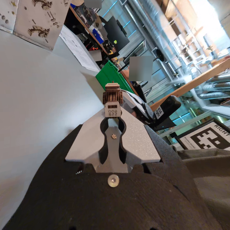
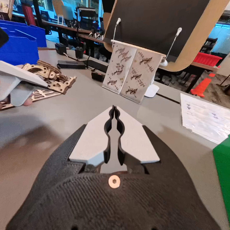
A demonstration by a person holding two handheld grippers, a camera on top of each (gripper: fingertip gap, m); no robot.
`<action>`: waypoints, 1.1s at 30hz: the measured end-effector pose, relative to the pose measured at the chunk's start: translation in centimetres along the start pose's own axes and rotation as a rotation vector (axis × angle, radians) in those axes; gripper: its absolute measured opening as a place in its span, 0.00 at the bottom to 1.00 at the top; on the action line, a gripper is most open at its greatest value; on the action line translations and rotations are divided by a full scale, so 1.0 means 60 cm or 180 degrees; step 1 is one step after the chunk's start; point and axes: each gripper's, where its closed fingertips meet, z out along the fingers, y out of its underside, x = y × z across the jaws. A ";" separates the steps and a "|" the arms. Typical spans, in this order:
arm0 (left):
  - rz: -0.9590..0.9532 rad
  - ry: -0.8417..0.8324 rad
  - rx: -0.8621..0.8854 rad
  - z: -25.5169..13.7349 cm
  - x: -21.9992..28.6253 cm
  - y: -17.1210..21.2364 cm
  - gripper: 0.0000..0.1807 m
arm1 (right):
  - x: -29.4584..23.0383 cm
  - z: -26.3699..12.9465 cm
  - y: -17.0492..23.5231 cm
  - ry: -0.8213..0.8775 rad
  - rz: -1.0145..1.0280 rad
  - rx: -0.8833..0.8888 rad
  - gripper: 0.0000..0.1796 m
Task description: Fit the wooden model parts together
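Plywood fills the grip of the left gripper (image 1: 113, 117): its jaws pinch a partly built wooden model (image 1: 112, 98) made of pale and dark-edged laser-cut layers, held by a flat pale end plate with engraved marks, the ribbed body reaching forward beyond the fingertips and clear of the grey worktop (image 1: 43, 99). A tiny loose wooden piece (image 1: 113, 136) lies on the worktop, seen in the gap between the left fingers. From the right wrist view the same model (image 2: 49, 75) shows at the far left, above flat cut-out plywood sheets (image 2: 41, 94) that lie on the worktop. The right gripper (image 2: 113, 107) hovers over bare worktop with its jaws pressed together at the tips and nothing between them. Beyond it stands an open instruction booklet (image 2: 131, 73) with assembly drawings, propped upright on a white stand. A stack of white printed papers (image 2: 205, 118) lies to the right, with the corner of a green plastic bin (image 2: 222, 168) nearer the camera on that side. Blue plastic bins (image 2: 18, 46) sit at the far left behind the wooden sheets.
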 end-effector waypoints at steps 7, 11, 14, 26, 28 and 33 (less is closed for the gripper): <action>-0.0327 0.0177 0.0161 -0.023 0.003 0.004 0.02 | -0.006 -0.024 0.004 -0.0143 -0.0023 -0.0098 0.00; -0.0418 0.0246 0.0094 -0.030 0.003 0.019 0.02 | 0.008 -0.029 0.023 -0.0093 0.0172 -0.0194 0.00; -0.0622 0.0367 0.0159 -0.031 0.005 0.018 0.03 | 0.012 -0.028 0.041 -0.0143 0.0251 -0.0276 0.00; -0.0003 0.0012 0.0406 0.018 -0.024 -0.039 0.02 | 0.001 0.016 0.027 -0.1290 0.1148 -0.0280 0.00; 0.0025 0.0069 0.0240 0.031 -0.027 -0.034 0.03 | -0.007 0.022 0.016 -0.1367 0.1144 -0.0239 0.00; 0.0164 0.0344 0.0130 0.036 -0.015 -0.040 0.03 | -0.049 0.032 -0.002 -0.1563 0.1175 -0.0194 0.00</action>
